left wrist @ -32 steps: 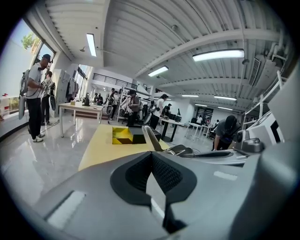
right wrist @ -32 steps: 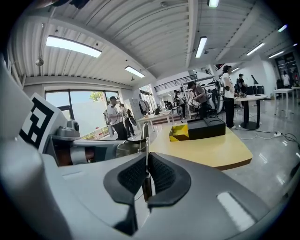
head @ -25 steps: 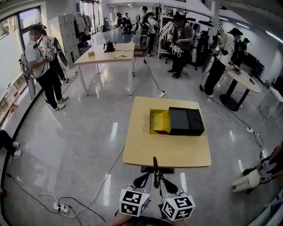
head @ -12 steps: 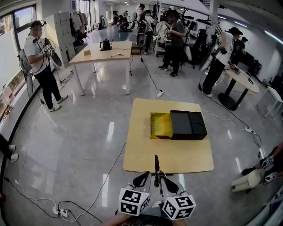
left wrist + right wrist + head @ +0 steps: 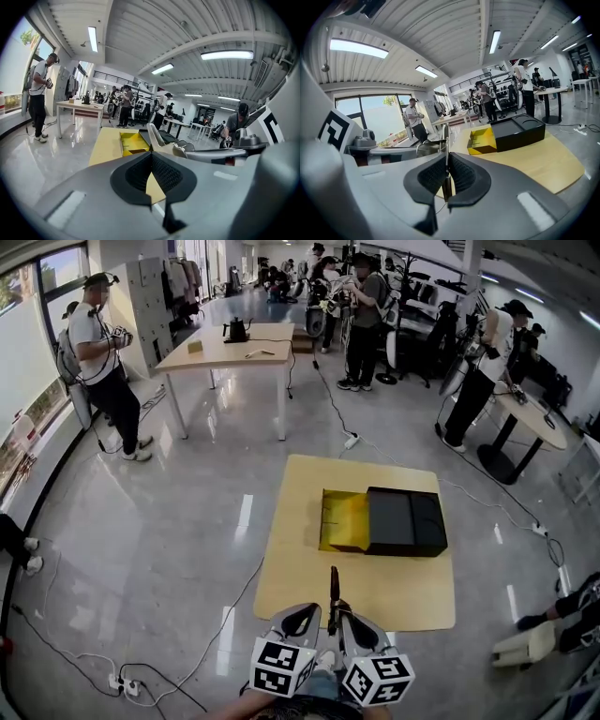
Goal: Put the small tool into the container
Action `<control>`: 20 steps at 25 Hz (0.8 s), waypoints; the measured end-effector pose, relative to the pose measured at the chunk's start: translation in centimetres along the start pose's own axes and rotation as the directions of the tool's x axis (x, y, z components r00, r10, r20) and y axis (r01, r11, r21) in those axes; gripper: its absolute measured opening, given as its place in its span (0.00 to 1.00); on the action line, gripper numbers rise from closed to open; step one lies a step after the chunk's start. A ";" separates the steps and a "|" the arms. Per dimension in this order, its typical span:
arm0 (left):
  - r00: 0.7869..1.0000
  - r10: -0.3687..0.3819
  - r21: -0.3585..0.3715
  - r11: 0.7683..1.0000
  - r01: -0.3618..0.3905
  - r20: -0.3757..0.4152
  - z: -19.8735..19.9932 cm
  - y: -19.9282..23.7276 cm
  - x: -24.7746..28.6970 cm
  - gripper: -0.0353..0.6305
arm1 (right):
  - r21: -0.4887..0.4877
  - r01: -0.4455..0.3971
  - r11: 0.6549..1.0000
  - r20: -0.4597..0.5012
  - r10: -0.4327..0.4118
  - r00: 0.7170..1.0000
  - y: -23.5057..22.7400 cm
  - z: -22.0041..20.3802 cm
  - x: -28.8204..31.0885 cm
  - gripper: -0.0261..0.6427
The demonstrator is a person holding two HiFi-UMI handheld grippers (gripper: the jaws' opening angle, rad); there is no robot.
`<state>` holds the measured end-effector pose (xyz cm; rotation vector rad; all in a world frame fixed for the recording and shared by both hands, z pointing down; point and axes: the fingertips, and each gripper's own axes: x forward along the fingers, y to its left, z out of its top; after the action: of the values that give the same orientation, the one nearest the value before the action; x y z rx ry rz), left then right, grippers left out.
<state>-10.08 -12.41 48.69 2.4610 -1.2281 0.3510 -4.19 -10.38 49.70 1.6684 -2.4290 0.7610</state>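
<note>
While the two grippers sit side by side at 6 o'clock in the head view, at the near edge of the light wooden table [image 5: 300, 568], only one of them carries anything. The right gripper [image 5: 339, 613] has its jaws closed on the small tool [image 5: 332, 585], a thin dark rod. In the right gripper view the small tool is pinched between the ribbed black pads [image 5: 431, 178] and reaches out past the jaw tips toward 12 o'clock. The left gripper [image 5: 315, 609] is just beside it, at its 9 o'clock. The left gripper view shows its jaws together at the tips with nothing between them. A sliver of table shows through the gap lower down.

The container [image 5: 398, 521] lies flat on the table at about 12 to 1 o'clock from the jaws, well apart from the tip of the small tool. Its open yellow part faces 9 o'clock and its black part lies toward 3 o'clock.

Farther off, from 10 to 2 o'clock, people [image 5: 101, 371] stand around other tables on the glossy floor [image 5: 178, 521]. Cables [image 5: 141, 671] trail across it at 7 o'clock.
</note>
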 end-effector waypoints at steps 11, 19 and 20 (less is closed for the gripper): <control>0.997 0.072 0.013 0.997 -0.071 -0.032 6.1 -1.6 14.4 0.07 | 0.067 -0.086 0.994 -0.026 0.088 0.996 -12.2 7.8 6.8 0.05; 0.989 0.144 0.011 0.990 -0.144 -0.032 7.7 -3.5 19.7 0.07 | 0.121 -0.143 0.982 -0.034 0.148 0.988 -18.4 10.9 8.6 0.05; 0.988 0.152 0.007 0.988 -0.152 -0.033 7.9 -3.2 20.0 0.07 | 0.124 -0.149 0.981 -0.038 0.155 0.987 -18.6 11.3 9.1 0.05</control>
<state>4.74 -28.28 48.38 2.3611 -1.4058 0.4345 11.11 -28.32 49.42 1.4959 -2.5471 0.9745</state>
